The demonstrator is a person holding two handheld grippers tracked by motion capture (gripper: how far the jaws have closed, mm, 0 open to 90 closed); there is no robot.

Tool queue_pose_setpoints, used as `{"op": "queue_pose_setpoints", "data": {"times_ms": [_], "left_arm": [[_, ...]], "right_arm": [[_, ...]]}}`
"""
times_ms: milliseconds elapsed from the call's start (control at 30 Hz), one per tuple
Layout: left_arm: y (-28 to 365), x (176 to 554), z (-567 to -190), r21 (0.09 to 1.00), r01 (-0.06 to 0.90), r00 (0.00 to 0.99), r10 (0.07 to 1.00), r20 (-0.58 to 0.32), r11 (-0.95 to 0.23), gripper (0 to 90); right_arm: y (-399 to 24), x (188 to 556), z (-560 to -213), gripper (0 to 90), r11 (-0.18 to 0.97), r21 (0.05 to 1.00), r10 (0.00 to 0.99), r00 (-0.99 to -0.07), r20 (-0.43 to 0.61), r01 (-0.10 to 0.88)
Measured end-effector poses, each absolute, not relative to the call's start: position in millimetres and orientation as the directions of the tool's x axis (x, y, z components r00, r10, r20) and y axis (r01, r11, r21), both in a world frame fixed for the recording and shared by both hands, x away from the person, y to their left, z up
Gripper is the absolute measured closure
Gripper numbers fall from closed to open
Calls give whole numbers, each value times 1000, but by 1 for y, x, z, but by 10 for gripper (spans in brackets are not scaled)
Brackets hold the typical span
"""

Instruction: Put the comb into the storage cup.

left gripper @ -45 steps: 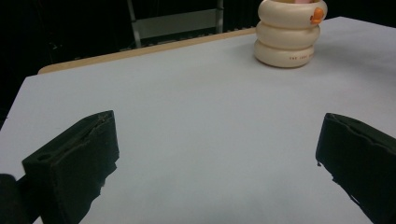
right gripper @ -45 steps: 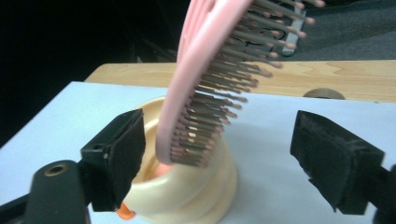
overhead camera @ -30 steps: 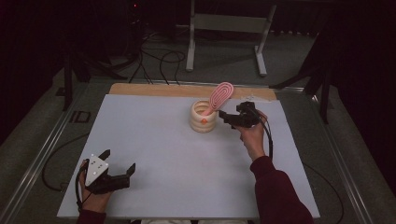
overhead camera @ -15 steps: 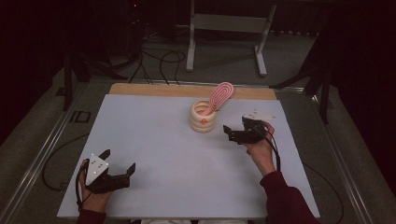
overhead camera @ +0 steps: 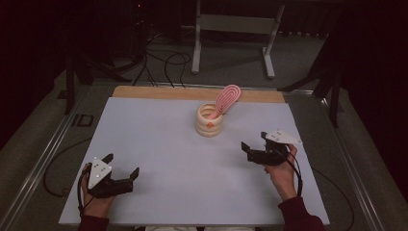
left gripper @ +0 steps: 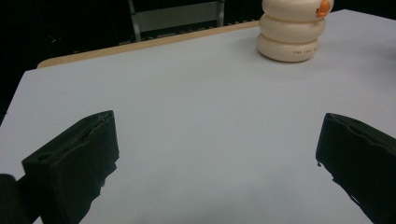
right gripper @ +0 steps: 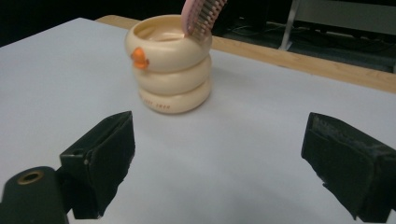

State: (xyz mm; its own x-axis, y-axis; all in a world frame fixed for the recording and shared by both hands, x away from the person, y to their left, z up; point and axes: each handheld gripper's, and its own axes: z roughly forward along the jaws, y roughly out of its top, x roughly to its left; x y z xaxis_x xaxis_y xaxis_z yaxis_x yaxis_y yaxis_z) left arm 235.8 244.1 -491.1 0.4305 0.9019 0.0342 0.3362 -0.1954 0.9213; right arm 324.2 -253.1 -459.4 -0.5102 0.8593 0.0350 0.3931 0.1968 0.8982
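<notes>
The white table (overhead camera: 183, 144) spreads under both my hands, bare but for one cream holder (overhead camera: 210, 121) of three stacked rings, standing upright toward the far middle, with one pink brush (overhead camera: 227, 98) in it, head up and leaning off to the far right over the rim. That holder lies ahead and to the left of my right gripper (overhead camera: 255, 147), near but apart from it; in the right gripper view it sits just beyond the left jaw, its orange spot (right gripper: 139, 58) turned my way. The brush's long axis runs up and away from me, so I judge any grasp would come from my right hand, the nearer one. My left gripper (overhead camera: 122, 168) rests at the near left corner, well apart from the holder. Both grippers stand with jaws spread wide, nothing between them. Counted: one holder, one brush, two grippers.
</notes>
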Motion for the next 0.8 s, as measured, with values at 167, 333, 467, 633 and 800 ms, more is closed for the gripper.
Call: {"op": "queue_pose_setpoints", "data": {"times_ms": [167,333,467,633,800], "left_arm": [[245,236,-490,924,329,430,902,36,-194,0],[244,237,-488,925,325,436,899,36,-195,0],[245,238,-488,928,321,433,901,35,-190,0],[247,238,-486,931,315,429,902,34,-185,0],[248,239,-483,937,302,428,903,32,-176,0]], "right_arm": [[-257,307,-467,98,200,913,847,-530,22,357],[-257,295,-473,98,239,911,842,-539,-22,337],[-260,286,-476,98,235,919,833,-552,-23,317],[-263,281,-479,98,241,924,831,-554,-40,296],[-268,276,-483,98,215,929,839,-543,-19,301]]}}
